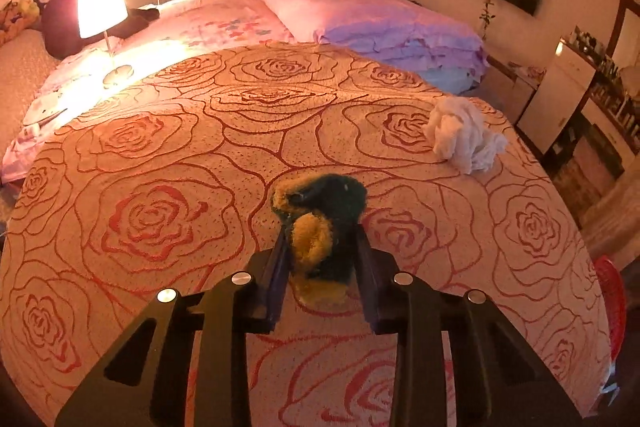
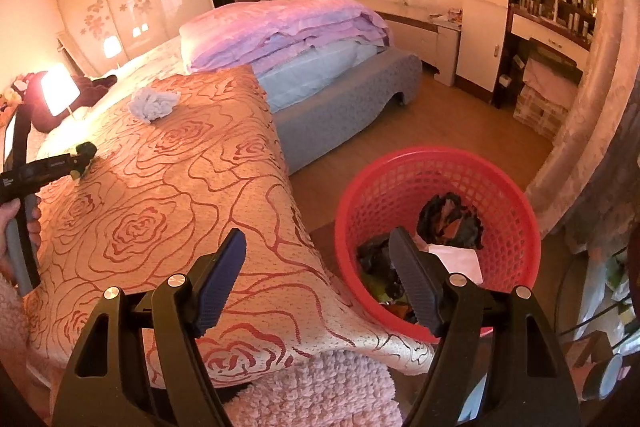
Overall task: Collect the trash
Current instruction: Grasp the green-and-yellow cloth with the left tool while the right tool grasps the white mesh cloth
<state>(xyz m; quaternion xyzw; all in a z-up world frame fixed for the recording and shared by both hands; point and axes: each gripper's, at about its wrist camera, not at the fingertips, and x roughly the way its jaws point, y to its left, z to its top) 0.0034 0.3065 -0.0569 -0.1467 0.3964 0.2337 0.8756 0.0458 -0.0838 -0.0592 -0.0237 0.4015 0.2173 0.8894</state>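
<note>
My left gripper (image 1: 322, 231) is shut on a fuzzy dark green and yellow wad (image 1: 320, 227), just above the rose-patterned cloth (image 1: 160, 187). A crumpled white tissue (image 1: 464, 133) lies on the cloth, farther ahead and to the right. In the right wrist view the left gripper (image 2: 82, 157) holds the wad at the left, and the tissue (image 2: 154, 103) lies beyond it. My right gripper (image 2: 316, 279) is open and empty, above the cloth's edge beside the red basket (image 2: 516, 211), which holds dark wrappers and paper.
A lit lamp (image 1: 102, 7) stands at the far left of the cloth. A bed with folded pink and purple quilts (image 2: 288, 35) lies behind. A dresser with bottles (image 2: 552, 11) is at the right. The basket's rim also shows in the left wrist view (image 1: 612, 299).
</note>
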